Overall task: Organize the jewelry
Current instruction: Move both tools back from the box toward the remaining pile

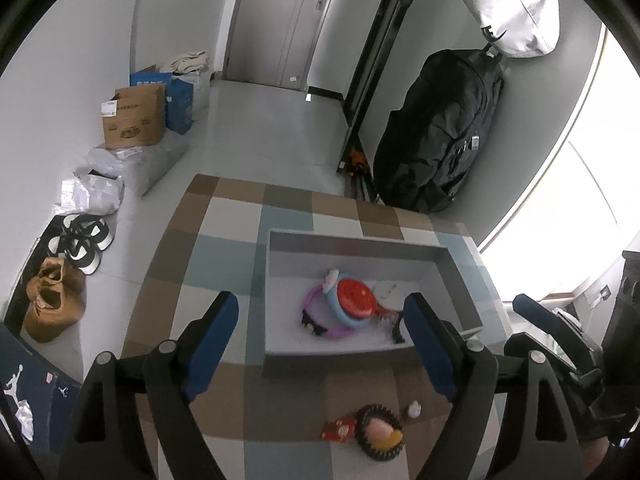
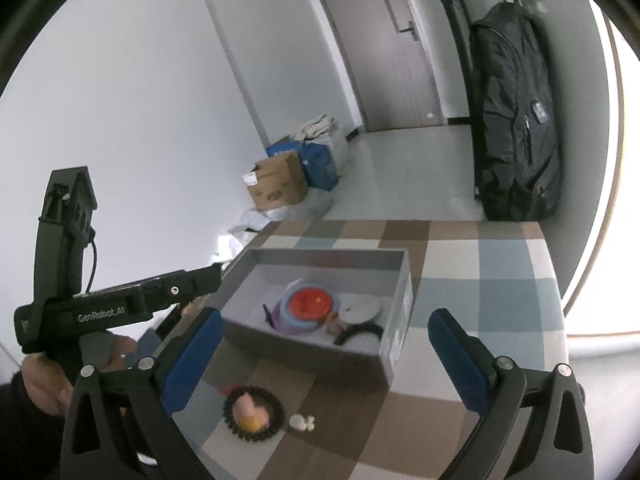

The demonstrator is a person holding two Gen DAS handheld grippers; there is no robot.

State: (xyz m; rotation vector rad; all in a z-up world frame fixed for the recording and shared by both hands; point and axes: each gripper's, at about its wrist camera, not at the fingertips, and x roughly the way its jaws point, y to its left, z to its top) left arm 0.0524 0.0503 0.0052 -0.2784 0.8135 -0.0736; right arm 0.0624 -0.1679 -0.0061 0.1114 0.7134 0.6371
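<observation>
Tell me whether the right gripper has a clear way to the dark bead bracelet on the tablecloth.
Probably yes. The right gripper is open and empty, and the bead bracelet lies in the open, outside the grey box, with nothing over it.

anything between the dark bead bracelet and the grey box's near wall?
Nothing: bare checkered cloth separates bead bracelet from grey box, per right wrist view.

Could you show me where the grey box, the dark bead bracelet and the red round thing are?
Grey box [image 1: 460, 276], left wrist view, on its right wall.
Dark bead bracelet [image 2: 230, 408], right wrist view, on its left beads.
Red round thing [image 1: 354, 296], left wrist view, on its top face.
</observation>
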